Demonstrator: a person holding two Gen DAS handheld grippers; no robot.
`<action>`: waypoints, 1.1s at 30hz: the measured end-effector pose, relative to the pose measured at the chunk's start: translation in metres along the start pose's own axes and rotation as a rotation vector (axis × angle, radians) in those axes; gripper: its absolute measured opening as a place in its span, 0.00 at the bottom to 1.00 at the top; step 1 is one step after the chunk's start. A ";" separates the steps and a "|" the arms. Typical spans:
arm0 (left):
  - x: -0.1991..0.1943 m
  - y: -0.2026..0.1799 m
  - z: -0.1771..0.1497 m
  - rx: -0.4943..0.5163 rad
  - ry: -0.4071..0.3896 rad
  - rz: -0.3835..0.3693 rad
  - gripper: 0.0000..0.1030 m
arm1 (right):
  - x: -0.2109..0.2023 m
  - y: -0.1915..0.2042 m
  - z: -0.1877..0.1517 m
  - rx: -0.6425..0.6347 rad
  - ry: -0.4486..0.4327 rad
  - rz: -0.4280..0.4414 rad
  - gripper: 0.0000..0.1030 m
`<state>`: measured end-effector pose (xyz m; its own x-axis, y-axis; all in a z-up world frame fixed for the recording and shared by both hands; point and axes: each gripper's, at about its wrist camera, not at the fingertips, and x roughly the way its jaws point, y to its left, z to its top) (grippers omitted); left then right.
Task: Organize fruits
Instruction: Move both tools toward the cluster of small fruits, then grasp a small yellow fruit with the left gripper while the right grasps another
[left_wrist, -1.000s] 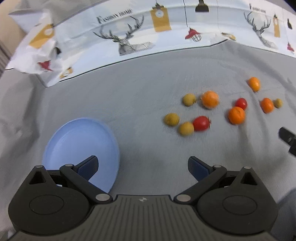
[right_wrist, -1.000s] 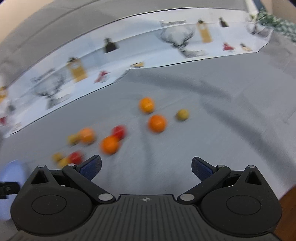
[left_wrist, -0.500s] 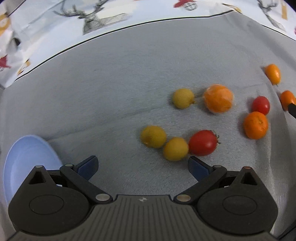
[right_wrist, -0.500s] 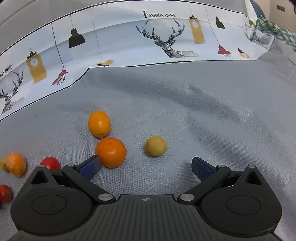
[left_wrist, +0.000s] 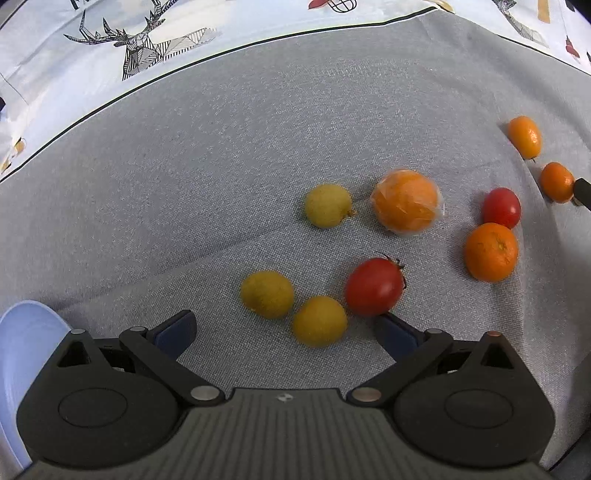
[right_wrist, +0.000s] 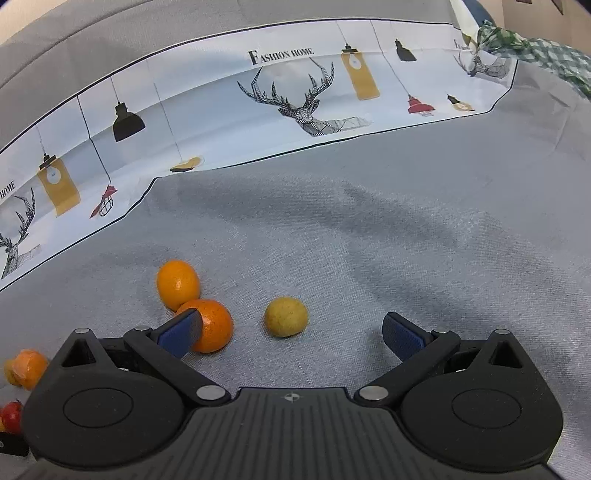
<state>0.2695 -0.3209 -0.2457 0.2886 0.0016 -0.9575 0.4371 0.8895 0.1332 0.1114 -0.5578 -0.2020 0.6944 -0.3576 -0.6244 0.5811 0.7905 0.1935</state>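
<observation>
Grey woven cloth covers the bench, with a white deer-and-lamp print sheet along the back. Left gripper fingers spread wide, two yellow fruits between them, red tomato by the right tip. Right gripper also spread, yellow fruit just ahead, orange touching its left finger.

The left gripper, jaws spread wide, has a yellow fruit lying between its fingers, a second yellow fruit and a red tomato crowding either side; the blue plate sits just left; bare grey cloth beyond; ahead of the right gripper, likewise spread, one yellow-green fruit lies apart; an orange touches its left finger; open cloth to the right.
</observation>
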 end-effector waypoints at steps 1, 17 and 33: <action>0.000 0.000 -0.001 -0.002 0.002 -0.001 1.00 | 0.000 -0.001 0.000 0.002 -0.001 -0.001 1.00; -0.004 0.002 -0.011 -0.023 0.017 -0.022 1.00 | 0.026 0.008 -0.004 -0.103 0.047 -0.113 1.00; 0.005 0.011 -0.005 -0.029 0.042 -0.045 1.00 | 0.028 0.009 -0.009 -0.095 0.005 -0.127 1.00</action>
<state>0.2712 -0.3088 -0.2505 0.2329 -0.0199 -0.9723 0.4237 0.9020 0.0830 0.1322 -0.5559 -0.2244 0.6160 -0.4552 -0.6430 0.6209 0.7828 0.0407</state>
